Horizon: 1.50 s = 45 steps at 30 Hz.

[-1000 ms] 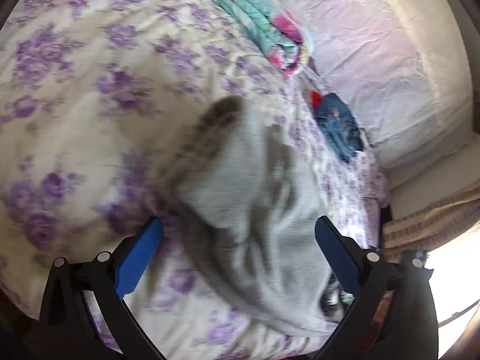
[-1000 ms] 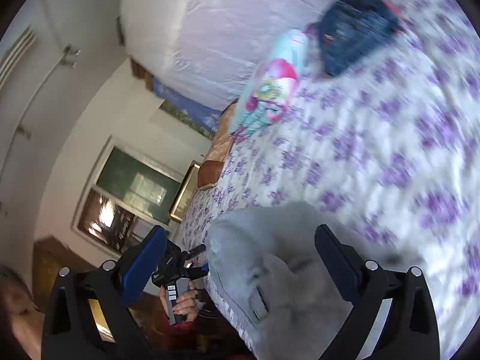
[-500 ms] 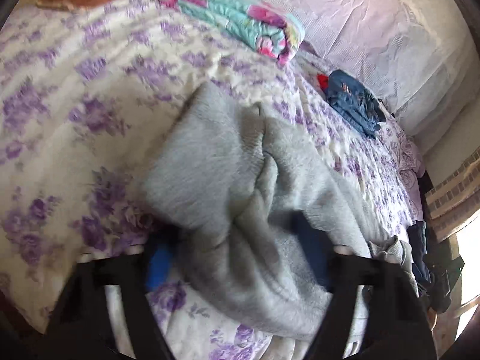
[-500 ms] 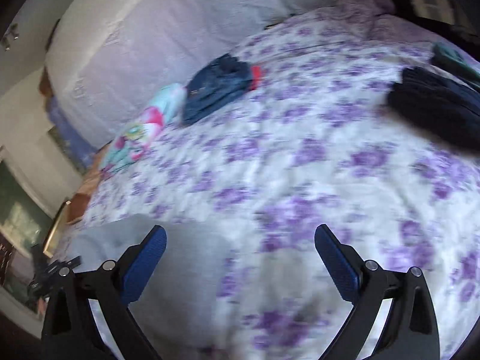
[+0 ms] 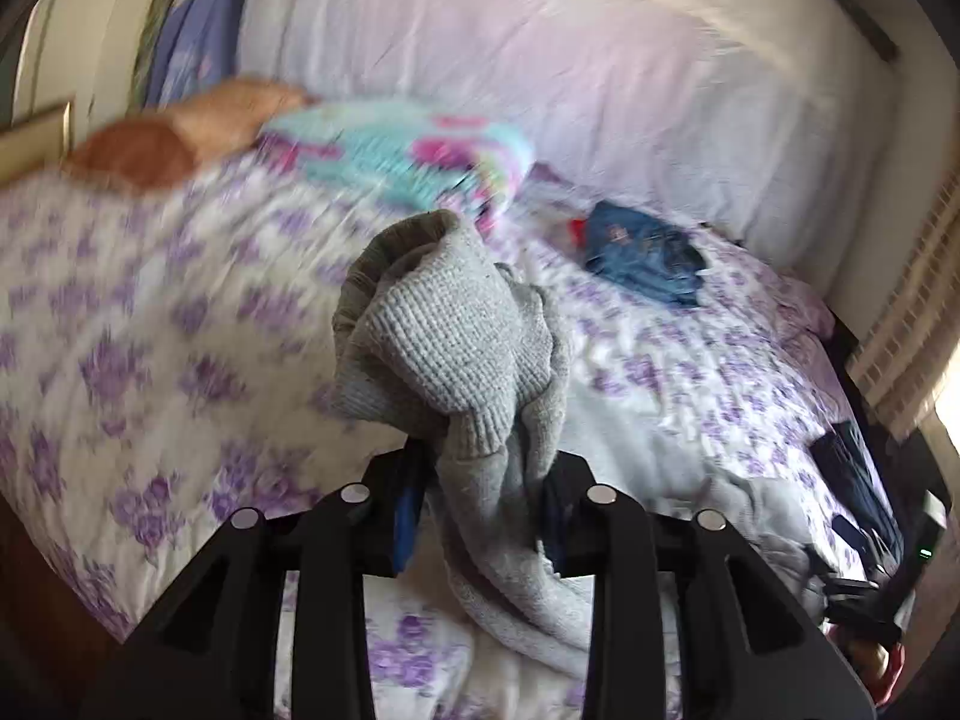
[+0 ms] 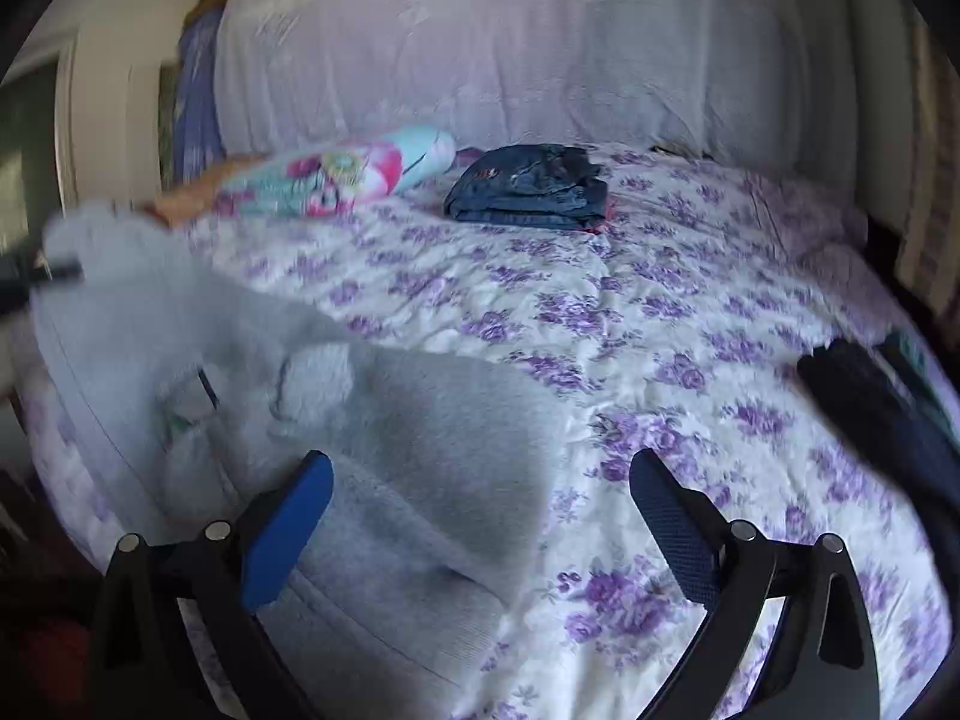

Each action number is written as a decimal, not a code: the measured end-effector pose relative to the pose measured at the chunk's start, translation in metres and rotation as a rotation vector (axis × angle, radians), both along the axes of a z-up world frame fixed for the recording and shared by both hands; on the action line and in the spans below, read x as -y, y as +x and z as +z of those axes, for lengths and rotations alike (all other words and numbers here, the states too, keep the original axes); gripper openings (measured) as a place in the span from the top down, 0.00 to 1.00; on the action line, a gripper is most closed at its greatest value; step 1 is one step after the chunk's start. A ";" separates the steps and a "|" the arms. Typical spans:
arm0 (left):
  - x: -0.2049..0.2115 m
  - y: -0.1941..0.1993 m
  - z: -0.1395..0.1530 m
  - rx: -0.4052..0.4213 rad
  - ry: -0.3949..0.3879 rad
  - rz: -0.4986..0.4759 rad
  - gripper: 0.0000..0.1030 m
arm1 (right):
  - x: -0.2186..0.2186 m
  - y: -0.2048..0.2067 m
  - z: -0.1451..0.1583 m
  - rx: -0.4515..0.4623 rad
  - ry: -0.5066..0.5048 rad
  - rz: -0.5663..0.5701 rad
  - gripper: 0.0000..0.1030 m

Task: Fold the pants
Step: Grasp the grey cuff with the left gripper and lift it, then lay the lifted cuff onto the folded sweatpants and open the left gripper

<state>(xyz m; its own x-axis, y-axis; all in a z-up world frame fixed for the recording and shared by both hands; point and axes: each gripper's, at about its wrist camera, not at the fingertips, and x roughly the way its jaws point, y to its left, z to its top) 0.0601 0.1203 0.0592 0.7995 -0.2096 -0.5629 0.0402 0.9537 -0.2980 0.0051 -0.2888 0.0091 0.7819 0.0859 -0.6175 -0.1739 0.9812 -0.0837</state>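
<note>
The grey knit pants [image 5: 450, 330] lie on a bed with a purple-flowered cover [image 6: 660, 312]. In the left wrist view my left gripper [image 5: 480, 498] has its jaws closing on a bunched end of the pants. The fabric is pinched between the blue pads and lifted off the cover, and the rest trails down to the right. In the right wrist view the grey pants [image 6: 420, 420] spread across the near left of the bed. My right gripper [image 6: 477, 468] stands open just above them, its left finger over the fabric, with nothing gripped.
Folded blue jeans [image 6: 528, 192] and a folded turquoise and pink blanket [image 6: 336, 174] lie at the far side, by a wall draped in white cloth. A dark garment [image 6: 870, 396] lies at the bed's right edge. A brown pillow [image 5: 132, 156] sits far left.
My left gripper has gone from wide open to pinching the pants and has risen with the bunched end. My right gripper has swung round to face across the bed and stays open.
</note>
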 end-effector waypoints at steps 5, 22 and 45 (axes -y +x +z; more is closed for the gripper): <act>0.047 -0.022 0.038 0.116 0.109 -0.085 0.73 | 0.001 0.017 -0.033 -0.121 0.023 -0.009 0.03; 0.302 -0.050 -0.036 0.130 0.572 -0.605 0.73 | 0.117 -0.008 -0.016 -0.074 0.396 -0.154 0.03; 0.221 0.005 -0.011 -0.092 0.257 -0.516 0.05 | 0.052 0.006 0.053 0.061 0.259 -0.012 0.03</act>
<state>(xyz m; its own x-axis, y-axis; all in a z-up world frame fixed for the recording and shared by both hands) 0.0656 -0.1008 0.0486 0.5756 -0.4066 -0.7095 0.5042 0.8596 -0.0836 0.0106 -0.3410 0.0620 0.8189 0.2256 -0.5277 -0.1646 0.9732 0.1607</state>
